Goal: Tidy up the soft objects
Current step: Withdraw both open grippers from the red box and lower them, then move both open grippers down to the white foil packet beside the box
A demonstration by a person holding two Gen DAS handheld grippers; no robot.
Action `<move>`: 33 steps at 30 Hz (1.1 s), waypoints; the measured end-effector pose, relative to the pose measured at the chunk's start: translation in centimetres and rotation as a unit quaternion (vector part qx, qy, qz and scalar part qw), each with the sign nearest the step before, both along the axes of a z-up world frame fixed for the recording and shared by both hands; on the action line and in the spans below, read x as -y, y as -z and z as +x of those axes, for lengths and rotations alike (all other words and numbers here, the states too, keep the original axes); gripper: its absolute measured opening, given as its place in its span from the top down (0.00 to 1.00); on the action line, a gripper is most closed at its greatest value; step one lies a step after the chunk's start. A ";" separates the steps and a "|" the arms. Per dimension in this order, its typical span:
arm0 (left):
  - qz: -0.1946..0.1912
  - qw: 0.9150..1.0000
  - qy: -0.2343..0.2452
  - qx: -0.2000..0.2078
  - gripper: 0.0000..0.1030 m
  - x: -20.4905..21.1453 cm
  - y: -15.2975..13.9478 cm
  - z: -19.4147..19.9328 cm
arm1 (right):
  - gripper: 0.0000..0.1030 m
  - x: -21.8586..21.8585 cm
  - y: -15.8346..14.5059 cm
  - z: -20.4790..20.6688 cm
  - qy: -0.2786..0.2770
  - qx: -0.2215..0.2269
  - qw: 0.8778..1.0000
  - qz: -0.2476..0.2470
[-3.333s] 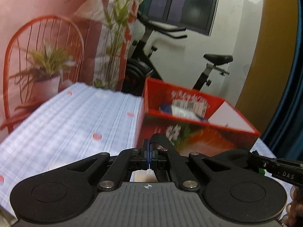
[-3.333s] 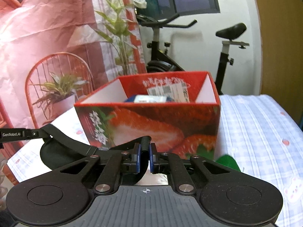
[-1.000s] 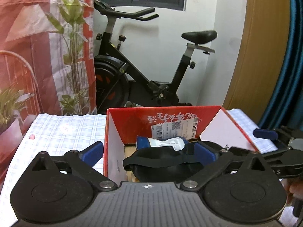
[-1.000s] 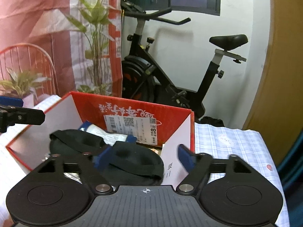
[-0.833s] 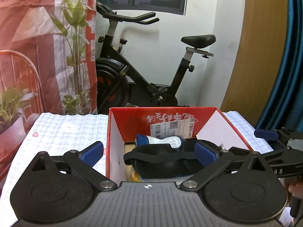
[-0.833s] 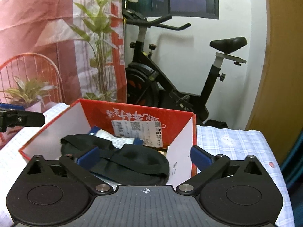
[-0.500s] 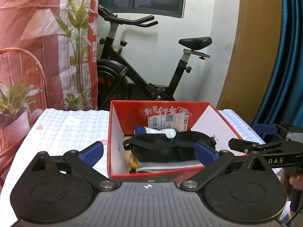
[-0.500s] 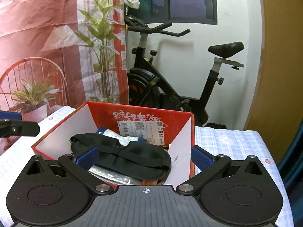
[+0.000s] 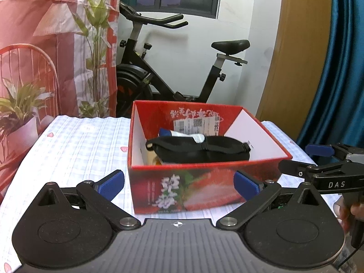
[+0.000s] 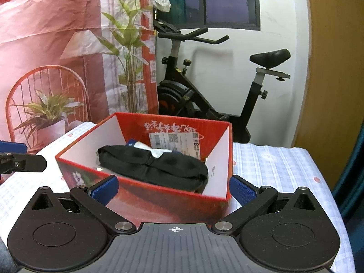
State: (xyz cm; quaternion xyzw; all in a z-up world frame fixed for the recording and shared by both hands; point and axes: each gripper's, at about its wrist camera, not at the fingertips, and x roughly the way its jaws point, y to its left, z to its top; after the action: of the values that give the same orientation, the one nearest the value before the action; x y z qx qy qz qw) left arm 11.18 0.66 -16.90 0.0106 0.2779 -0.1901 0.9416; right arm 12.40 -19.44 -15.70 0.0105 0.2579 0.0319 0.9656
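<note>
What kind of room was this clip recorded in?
Most likely a room in a home: an exercise bike stands by the wall under a dark window, and the red box sits on a checked tablecloth.

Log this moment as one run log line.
left gripper: open, empty | right gripper: open, empty | black eye mask: lying in red box | grippers: short of box
</note>
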 end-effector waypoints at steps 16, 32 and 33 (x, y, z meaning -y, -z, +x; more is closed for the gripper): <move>-0.020 0.999 -0.013 -0.049 0.00 -1.0 3.9 -3.3 | 0.01 -0.6 4.1 -5.7 0.002 -0.014 1.000 0.024; -0.038 0.992 0.040 -0.117 0.33 1.2 8.2 -3.1 | 0.25 -1.7 8.9 -8.3 0.000 -0.035 0.999 0.019; -0.041 0.990 0.042 -0.125 0.34 1.3 8.6 -2.8 | 0.26 -1.7 9.1 -8.2 -0.001 -0.037 0.999 0.022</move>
State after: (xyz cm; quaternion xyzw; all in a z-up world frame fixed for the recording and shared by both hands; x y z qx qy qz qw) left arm 8.34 -0.62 -25.46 -0.0400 0.3844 -0.2402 0.8905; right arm 4.24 -17.79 -24.77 0.0330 0.2925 0.0381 0.9550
